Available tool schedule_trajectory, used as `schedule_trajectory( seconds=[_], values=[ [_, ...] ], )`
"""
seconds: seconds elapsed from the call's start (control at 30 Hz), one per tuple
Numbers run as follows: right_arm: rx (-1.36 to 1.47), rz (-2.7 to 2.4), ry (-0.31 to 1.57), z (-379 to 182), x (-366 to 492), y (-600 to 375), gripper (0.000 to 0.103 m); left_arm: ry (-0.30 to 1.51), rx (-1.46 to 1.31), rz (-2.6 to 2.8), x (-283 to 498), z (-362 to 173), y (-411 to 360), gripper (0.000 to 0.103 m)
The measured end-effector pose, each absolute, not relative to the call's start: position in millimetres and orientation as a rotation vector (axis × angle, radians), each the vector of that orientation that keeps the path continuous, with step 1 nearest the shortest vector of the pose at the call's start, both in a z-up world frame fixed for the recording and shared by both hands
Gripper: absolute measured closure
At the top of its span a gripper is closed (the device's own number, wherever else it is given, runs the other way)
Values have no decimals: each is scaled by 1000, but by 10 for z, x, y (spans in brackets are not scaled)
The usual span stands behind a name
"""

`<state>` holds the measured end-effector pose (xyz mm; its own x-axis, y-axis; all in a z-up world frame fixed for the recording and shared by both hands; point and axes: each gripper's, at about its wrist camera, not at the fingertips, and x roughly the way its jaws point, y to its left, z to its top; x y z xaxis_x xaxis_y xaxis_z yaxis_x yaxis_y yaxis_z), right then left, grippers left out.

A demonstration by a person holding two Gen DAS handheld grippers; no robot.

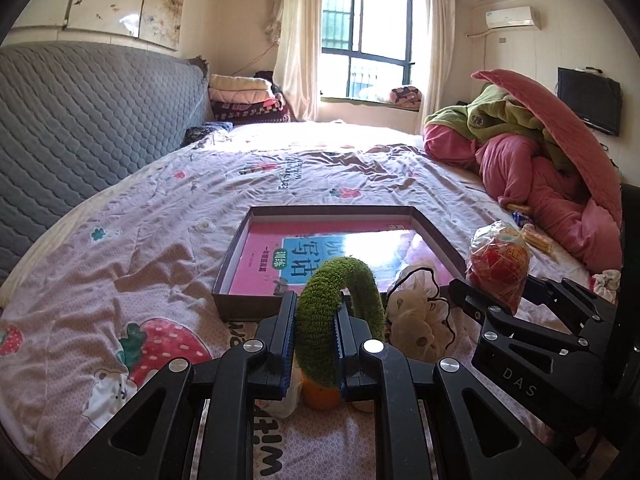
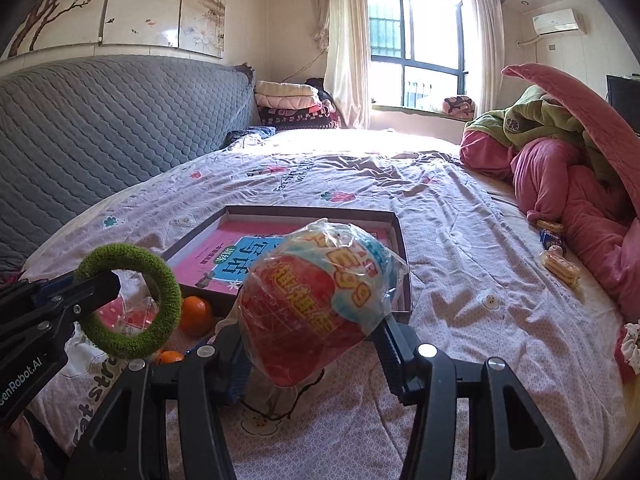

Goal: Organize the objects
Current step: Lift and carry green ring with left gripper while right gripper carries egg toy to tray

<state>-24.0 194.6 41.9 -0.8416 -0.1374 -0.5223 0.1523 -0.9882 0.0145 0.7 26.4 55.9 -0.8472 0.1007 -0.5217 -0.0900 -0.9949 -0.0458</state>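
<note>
My left gripper [image 1: 314, 322] is shut on a fuzzy green ring [image 1: 344, 280], held above the bed just in front of a shallow brown box [image 1: 236, 258] with a pink book [image 1: 320, 256] inside. The ring also shows in the right wrist view [image 2: 132, 300]. My right gripper [image 2: 312, 340] is shut on a clear bag with a red and blue snack [image 2: 316, 304], held over the box's near right corner [image 2: 404, 276]. The bag also shows in the left wrist view [image 1: 498, 268].
Two oranges [image 2: 196, 316] and a cream pouch [image 1: 420, 316] lie on the patterned sheet in front of the box. Snack packets [image 2: 558, 266] lie by a heap of pink and green bedding [image 2: 568, 184] at right. A grey quilted headboard [image 1: 80, 128] stands at left.
</note>
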Motion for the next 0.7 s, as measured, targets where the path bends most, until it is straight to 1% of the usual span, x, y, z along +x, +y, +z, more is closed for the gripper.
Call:
schedule_trajectory(
  seconds=[0.23,0.53,0.7],
  values=[
    [782,-2896,63,494,-247,1966,49,-13,-829,2957,-115,566,258,87],
    [773,-2907,31,541,-311,2049,49,-51,-827,2975,-308,625,149,87],
    [763,-2916,45,569,-347,2049,49,-71,-804,3000,-404,688,61,87]
  ],
)
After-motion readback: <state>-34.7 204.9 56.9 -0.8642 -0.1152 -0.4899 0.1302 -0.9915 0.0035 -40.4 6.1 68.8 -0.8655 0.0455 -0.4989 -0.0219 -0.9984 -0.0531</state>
